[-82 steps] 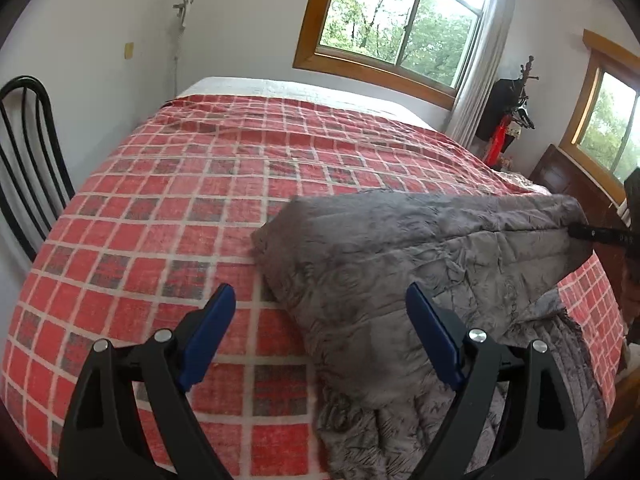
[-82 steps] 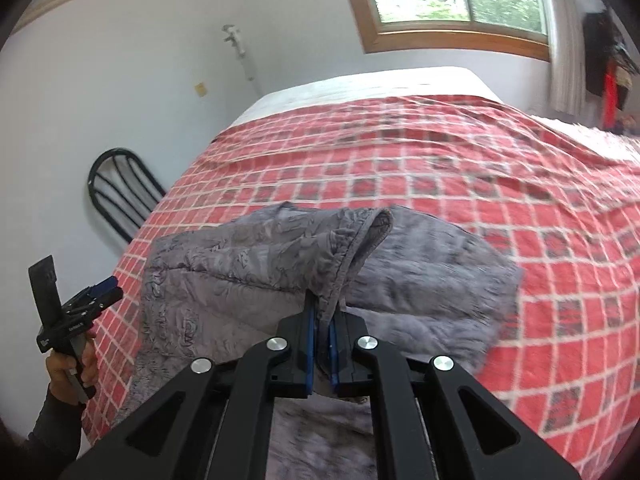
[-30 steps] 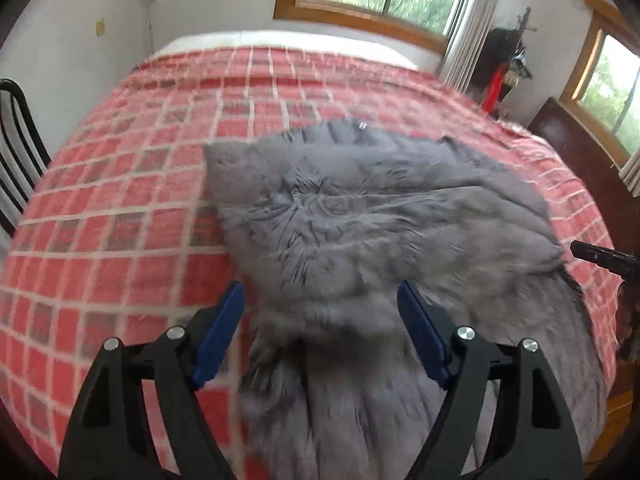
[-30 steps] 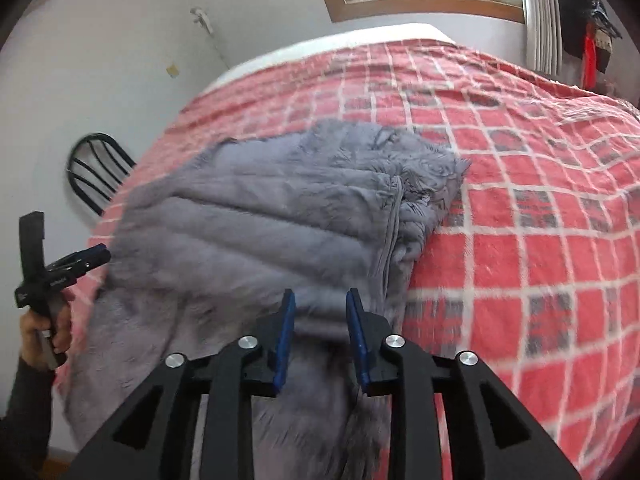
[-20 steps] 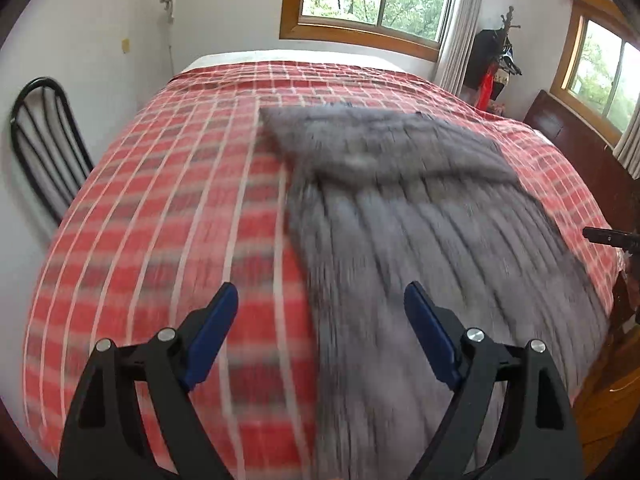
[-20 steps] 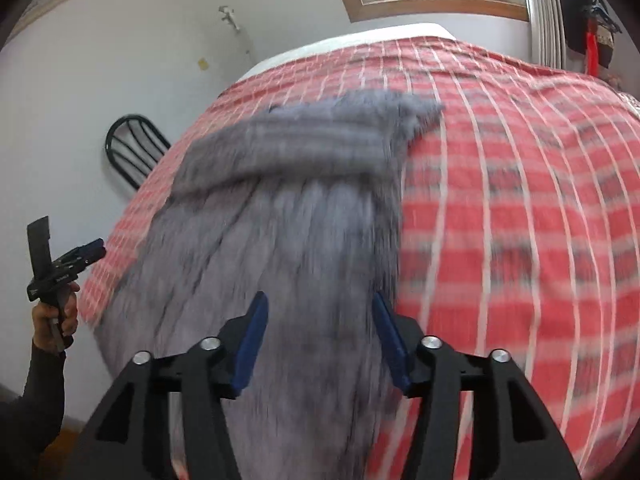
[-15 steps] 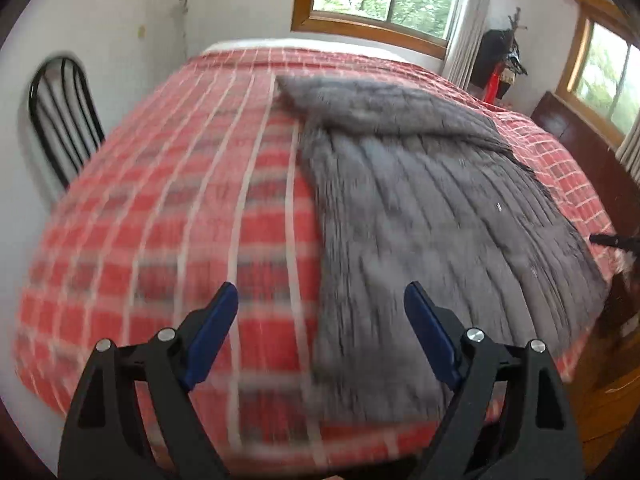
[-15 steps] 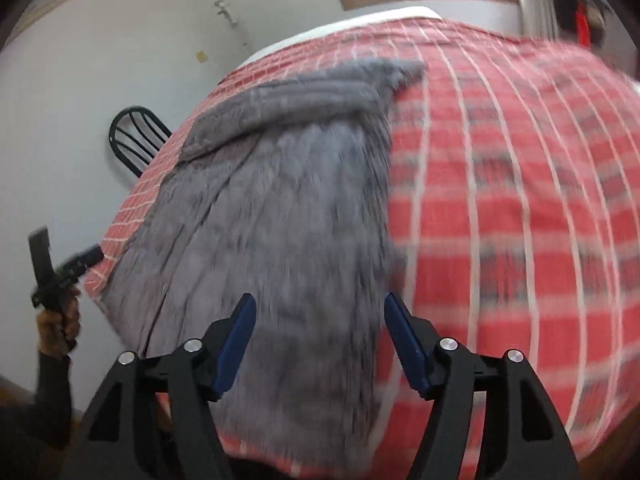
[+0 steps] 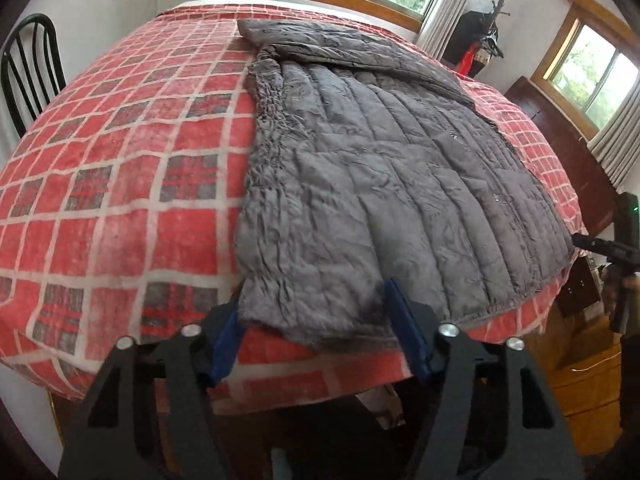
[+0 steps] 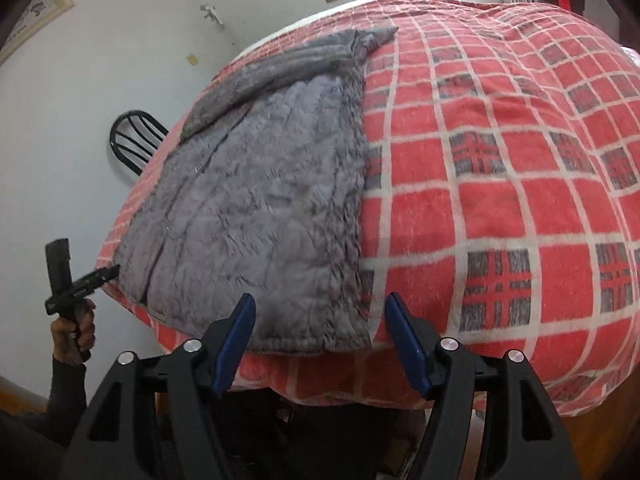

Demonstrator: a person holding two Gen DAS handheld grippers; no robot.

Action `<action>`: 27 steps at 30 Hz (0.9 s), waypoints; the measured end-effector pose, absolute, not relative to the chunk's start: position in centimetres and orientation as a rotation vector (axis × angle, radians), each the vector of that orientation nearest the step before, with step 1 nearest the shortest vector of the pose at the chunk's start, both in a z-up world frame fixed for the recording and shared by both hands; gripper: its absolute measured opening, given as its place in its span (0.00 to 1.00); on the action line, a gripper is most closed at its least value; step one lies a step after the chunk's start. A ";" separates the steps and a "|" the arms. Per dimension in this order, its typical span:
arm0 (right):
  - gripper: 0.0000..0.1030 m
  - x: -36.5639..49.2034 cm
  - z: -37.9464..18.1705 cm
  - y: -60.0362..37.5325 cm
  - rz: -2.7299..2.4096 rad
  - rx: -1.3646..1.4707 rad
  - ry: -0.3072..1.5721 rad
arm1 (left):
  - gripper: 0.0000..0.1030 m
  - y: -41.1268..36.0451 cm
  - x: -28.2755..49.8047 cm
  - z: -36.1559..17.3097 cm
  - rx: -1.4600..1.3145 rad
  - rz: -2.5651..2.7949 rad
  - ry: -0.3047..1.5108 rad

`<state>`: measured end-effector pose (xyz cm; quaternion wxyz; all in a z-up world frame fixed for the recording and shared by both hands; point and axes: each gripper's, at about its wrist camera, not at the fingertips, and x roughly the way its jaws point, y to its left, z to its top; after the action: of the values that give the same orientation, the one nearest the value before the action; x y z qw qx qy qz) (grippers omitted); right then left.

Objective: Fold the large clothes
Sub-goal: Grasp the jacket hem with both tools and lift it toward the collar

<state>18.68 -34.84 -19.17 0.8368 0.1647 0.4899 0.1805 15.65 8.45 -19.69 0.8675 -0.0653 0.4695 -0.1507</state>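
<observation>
Two grippers, left gripper and right gripper, jaws spread, grey quilted coat between, seemingly ungripped, black chair beside bed.

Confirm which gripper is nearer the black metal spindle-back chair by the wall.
Left. The left gripper sits at the grey quilted coat's hem corner on the side of the black metal chair; the right gripper sits at the opposite hem corner, farther across the red checked bed.

Bare blanket lay open on either side of the coat; a chair crowded the bed's left edge.
</observation>
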 end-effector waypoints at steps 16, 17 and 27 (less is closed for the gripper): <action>0.18 18.0 -17.6 -32.9 0.433 0.280 0.966 | 0.09 6.8 14.4 -17.3 -0.101 -0.303 0.920; 0.17 18.0 -17.3 -32.9 0.435 0.284 0.960 | 0.09 6.9 14.4 -17.2 -0.105 -0.306 0.917; 0.10 16.7 -11.4 -33.4 0.472 0.317 0.837 | 0.07 7.0 11.2 -12.5 -0.150 -0.357 0.816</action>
<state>16.69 -33.40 -11.40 0.8748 0.1520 0.4007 0.2260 11.22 7.03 -12.49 0.8998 -0.0723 0.3942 -0.1724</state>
